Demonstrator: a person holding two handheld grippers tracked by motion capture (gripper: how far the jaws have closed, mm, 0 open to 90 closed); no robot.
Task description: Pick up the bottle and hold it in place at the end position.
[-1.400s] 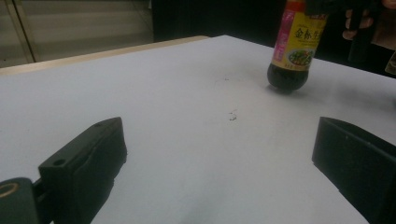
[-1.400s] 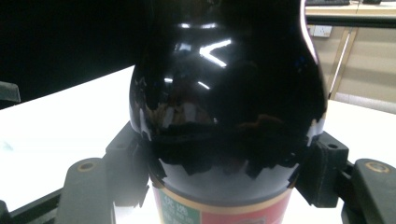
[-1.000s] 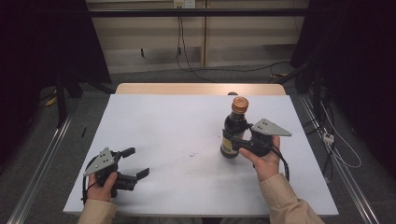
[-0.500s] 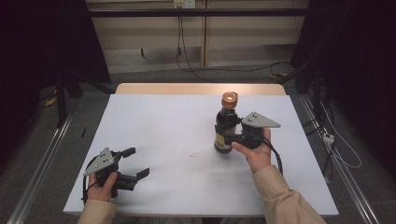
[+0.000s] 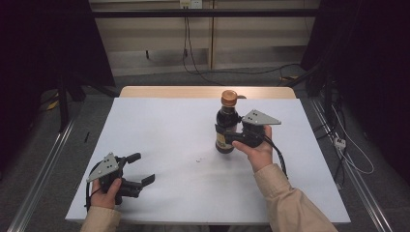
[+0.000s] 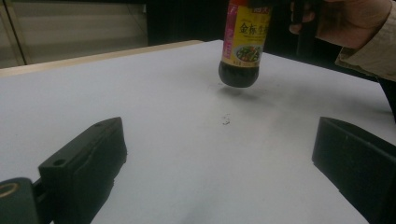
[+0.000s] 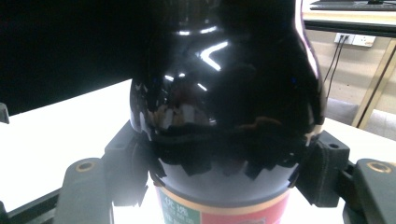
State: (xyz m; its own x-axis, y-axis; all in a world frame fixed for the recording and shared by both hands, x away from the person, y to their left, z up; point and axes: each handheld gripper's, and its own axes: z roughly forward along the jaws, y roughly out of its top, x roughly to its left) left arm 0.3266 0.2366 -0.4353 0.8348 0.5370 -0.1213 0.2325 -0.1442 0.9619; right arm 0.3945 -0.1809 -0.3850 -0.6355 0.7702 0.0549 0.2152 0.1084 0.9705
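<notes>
Carrying: right gripper [image 5: 231, 137] holds a dark sauce bottle [image 5: 226, 126] clear of the white table [image 5: 169, 145]; seen from the left gripper view, the bottle's base [image 6: 238, 77] hangs above its own shadow.
Right jaws: pinching the bottle's body from both sides, one jaw on each flank of the dark glass [image 7: 224, 102], just above the label's upper edge.
Left jaws: left gripper [image 5: 138, 169] rests low over the table with its jaws spread wide, nothing between them; the bottle sits well beyond their tips.
Bottle pose: upright, orange cap [image 5: 229, 97] on top, above the right jaws.
Doing it well: keep the bottle upright and the squeeze steady, since the glass looks glossy and may slip; lower it straight down until the base sits flat before the jaws part.
Risk: the grip sits above the label on the curved shoulder, so a tilt could let the heavy bottom swing.
Label: yellow and red label [image 6: 246, 35] with Chinese characters, readable in part as "金标生"; a picture of vegetables sits below them.
Other writing: none legible.
</notes>
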